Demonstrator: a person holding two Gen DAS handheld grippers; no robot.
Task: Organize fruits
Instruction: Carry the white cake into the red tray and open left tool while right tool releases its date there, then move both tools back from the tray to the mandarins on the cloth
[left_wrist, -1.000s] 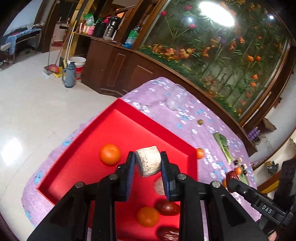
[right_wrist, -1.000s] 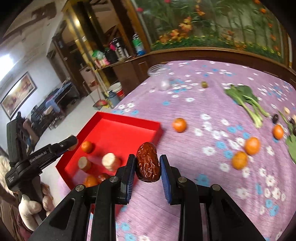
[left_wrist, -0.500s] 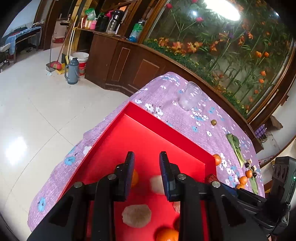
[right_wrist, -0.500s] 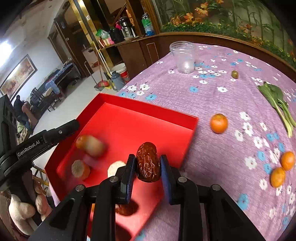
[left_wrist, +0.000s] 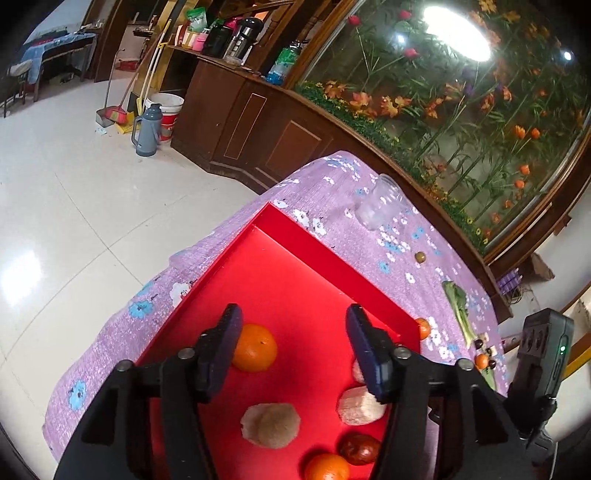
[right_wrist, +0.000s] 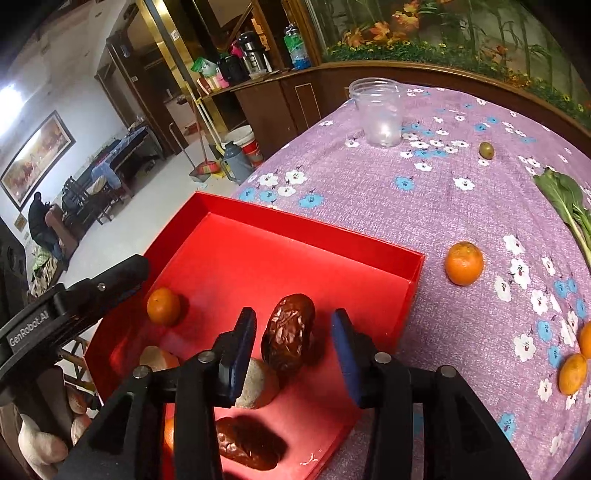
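Note:
A red tray (left_wrist: 306, 236) lies on the purple flowered cloth. My left gripper (left_wrist: 293, 350) hangs over it with its jaws opening and nothing between them. Below it lie an orange (left_wrist: 255, 347), two pale peeled chunks (left_wrist: 269, 424) and a red date (left_wrist: 360, 448). My right gripper (right_wrist: 293, 350) is over the tray's (right_wrist: 314, 236) near right part, its jaws opening. A wrinkled brown date (right_wrist: 290, 336) sits loose between them, with gaps to both pads. Another date (right_wrist: 247, 443) lies under that gripper.
On the cloth outside the tray are a loose orange (right_wrist: 463, 263), two more oranges (right_wrist: 572, 373) at the right edge, a green olive-like fruit (right_wrist: 486, 149), leafy greens (right_wrist: 565, 199) and a clear jar (right_wrist: 380, 110). The table edge drops to a tiled floor on the left.
The left gripper let go of the pale chunk, which now lies in the tray, and its jaws spread. The right gripper carried the date over the tray and its jaws parted from it.

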